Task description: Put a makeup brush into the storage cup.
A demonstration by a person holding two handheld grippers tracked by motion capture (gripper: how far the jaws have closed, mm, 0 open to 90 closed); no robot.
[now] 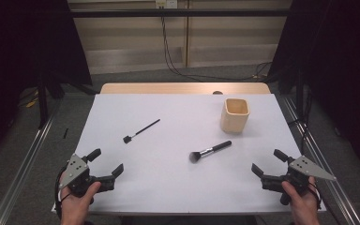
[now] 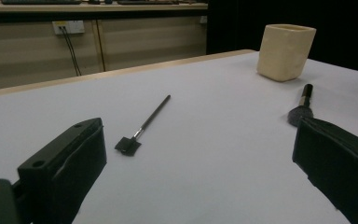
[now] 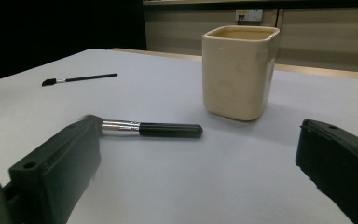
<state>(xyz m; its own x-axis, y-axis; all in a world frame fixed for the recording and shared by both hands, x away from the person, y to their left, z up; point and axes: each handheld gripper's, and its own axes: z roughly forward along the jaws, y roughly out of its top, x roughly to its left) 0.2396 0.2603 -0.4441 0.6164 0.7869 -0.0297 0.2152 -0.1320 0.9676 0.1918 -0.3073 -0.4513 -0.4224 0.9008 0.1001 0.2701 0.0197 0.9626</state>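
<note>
Since both brushes lie flat on the tabletop [image 1: 122, 187] and the cream cup [image 1: 236, 115] looks empty, nothing is done yet. Left gripper [image 1: 105, 164] and right gripper [image 1: 268, 162] sit at the near edge, jaws spread wide, holding nothing. Thin brush [image 1: 141, 131] is left of centre; fat makeup brush [image 1: 209, 151] lies near the cup. Probably both go into the cup: everything remains.

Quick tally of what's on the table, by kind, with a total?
Brushes: 2, a thin flat brush and a powder brush
Cups: 1, a cream cup
Total: 3 things on the table, all lying or standing apart from each other.
</note>
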